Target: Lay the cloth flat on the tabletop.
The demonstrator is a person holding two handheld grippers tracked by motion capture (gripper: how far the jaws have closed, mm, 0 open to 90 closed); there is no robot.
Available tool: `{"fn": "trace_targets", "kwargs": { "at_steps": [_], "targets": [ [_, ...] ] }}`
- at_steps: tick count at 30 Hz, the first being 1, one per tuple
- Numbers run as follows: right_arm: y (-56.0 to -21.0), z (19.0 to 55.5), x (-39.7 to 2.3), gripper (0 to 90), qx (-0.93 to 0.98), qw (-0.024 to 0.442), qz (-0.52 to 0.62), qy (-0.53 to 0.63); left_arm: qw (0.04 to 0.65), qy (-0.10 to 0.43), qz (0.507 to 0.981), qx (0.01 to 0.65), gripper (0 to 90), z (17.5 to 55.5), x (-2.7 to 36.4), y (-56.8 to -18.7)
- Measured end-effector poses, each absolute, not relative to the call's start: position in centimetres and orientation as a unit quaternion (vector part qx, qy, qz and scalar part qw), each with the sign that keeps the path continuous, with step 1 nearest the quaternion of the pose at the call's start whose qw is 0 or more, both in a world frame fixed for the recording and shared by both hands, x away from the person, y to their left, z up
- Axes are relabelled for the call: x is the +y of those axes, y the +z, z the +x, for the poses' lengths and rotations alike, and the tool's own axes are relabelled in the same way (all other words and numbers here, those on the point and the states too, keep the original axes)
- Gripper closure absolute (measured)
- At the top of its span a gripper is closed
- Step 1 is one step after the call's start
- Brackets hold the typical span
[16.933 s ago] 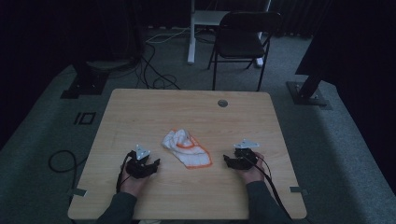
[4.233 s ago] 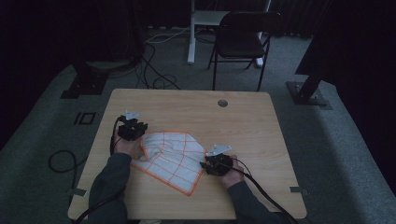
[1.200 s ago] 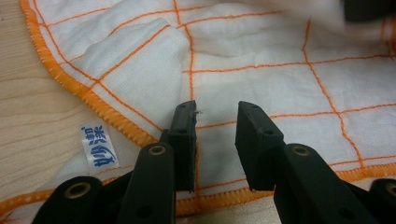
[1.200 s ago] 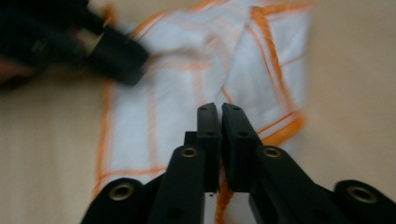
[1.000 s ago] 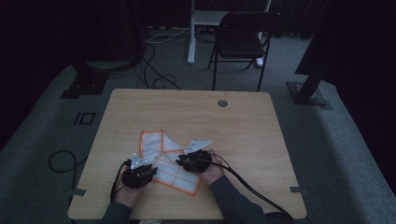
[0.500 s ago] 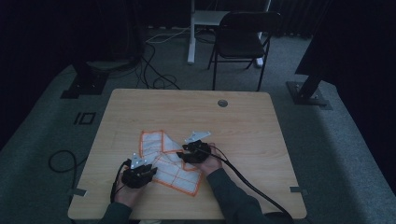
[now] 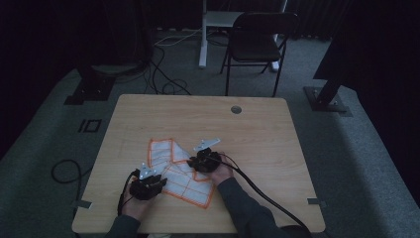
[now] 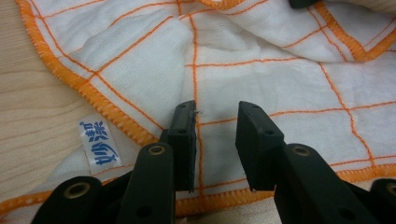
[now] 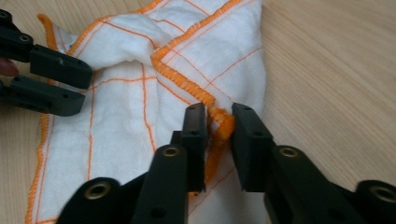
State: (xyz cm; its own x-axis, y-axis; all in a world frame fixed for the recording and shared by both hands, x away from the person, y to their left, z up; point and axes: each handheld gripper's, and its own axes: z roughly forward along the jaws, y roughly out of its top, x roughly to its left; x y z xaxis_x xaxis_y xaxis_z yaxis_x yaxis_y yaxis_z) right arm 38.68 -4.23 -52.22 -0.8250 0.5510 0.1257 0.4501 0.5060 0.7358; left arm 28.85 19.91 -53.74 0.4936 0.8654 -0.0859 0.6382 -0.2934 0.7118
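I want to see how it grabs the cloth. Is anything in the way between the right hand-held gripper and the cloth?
Nothing visible is. The right hand-held gripper is already at the white cloth: a bunched piece of its orange hem sits between the jaws, which have just been closing. The left hand-held gripper is off to the side.

High view: from above, looking forward and down on the table (image 7: 277, 148). Gripper views: close, low over the cloth (image 8: 261, 70), which all three share.
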Motion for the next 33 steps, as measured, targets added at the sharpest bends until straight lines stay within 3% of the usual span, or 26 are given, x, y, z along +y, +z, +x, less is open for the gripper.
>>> {"fn": "trace_targets", "kwargs": {
  "at_steps": [19, 33],
  "targets": [
    [-49.0, 41.1, -8.0, 85.0, 0.847, 0.148, 0.312, 0.404, 0.353, 0.160, 0.791, 0.474, 68.6, 28.7, 19.7, -53.8],
    [-49.6, 44.4, -10.8, 85.2, 0.850, 0.193, 0.342, 0.350, 0.356, 0.154, 0.798, 0.461, 68.4, 28.3, 18.6, -53.8]
  ]
}}
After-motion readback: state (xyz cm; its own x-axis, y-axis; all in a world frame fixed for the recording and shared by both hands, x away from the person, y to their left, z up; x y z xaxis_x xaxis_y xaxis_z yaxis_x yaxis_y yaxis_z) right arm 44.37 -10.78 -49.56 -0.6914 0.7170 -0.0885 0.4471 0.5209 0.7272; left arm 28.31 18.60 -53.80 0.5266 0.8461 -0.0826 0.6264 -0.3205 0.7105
